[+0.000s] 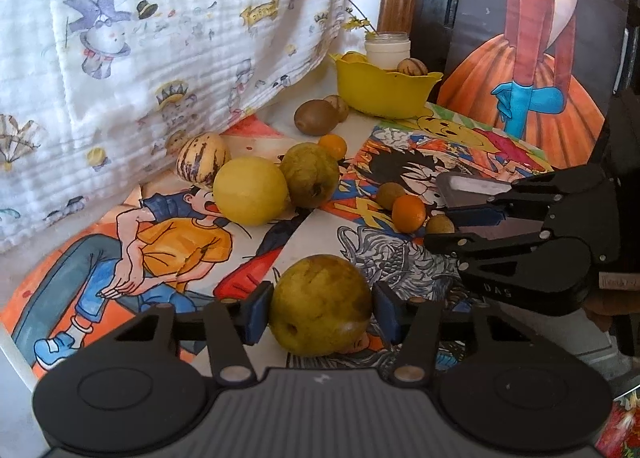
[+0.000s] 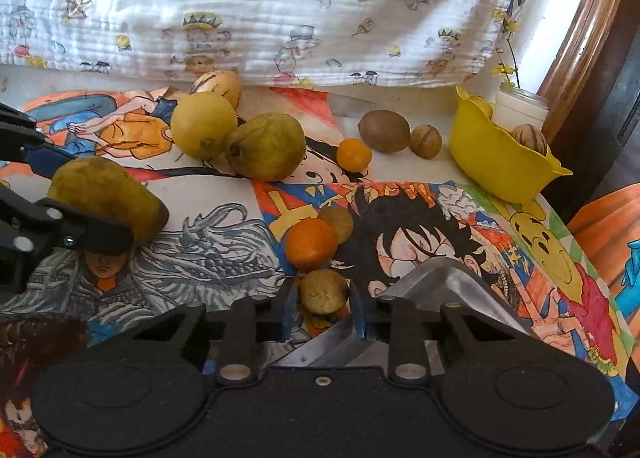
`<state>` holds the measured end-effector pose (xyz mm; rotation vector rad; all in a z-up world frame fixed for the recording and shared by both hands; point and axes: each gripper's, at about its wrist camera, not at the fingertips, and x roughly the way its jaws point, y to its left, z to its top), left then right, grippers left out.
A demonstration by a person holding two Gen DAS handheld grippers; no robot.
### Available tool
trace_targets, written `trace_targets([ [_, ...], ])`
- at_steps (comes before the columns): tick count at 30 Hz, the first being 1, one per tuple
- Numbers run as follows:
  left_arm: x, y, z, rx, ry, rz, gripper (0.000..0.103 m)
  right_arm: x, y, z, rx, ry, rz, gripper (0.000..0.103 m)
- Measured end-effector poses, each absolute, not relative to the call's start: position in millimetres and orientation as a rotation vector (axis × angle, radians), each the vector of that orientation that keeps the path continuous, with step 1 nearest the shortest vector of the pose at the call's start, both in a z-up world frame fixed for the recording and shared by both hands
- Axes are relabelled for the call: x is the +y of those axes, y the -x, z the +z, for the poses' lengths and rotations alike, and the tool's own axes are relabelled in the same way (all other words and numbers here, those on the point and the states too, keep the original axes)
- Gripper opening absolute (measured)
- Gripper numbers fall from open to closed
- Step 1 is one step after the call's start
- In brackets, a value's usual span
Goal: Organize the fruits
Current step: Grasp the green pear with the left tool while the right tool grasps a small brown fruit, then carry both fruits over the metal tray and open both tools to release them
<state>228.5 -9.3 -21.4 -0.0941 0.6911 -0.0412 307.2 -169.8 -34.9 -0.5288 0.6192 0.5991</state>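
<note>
Left gripper [image 1: 320, 316] clamped on blotchy green-brown pear [image 1: 322, 304], right gripper [image 2: 323, 304] pinching small round tan fruit [image 2: 323, 292]; risks: bruising, slipping, nudging neighbouring orange citrus [image 2: 310, 244]

The white surface [image 2: 348, 104] is mostly covered by bright cartoon drawings [image 2: 420, 218]. On them lie a yellow round fruit [image 2: 203, 124] touching a green pear [image 2: 266, 146], a striped melon [image 2: 218, 86] behind, and small oranges [image 2: 310, 244]. A yellow bowl [image 2: 492, 158] stands at the far right, with a kiwi [image 2: 384, 131] and a walnut [image 2: 426, 141] near it.
</note>
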Motion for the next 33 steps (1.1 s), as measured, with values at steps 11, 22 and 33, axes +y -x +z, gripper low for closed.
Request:
trace_targets([
  [11, -20.2, -228.4, -14.4, 0.727, 0.179, -0.062, 0.057, -216.0, -287.3, -12.4, 0.601, 0.389, 0.587, 0.03],
  [22, -61.6, -267.8, 10.5, 0.66, 0.216, -0.156, 0.057, -297.9, -311.0, -6.1, 0.602, 0.242, 0.393, 0.03],
  [33, -112.3, -343.6, -9.5, 0.69, 0.232, -0.274, 0.057, -343.7, -358.1, -22.7, 0.647, 0.137, 0.254, 0.03],
])
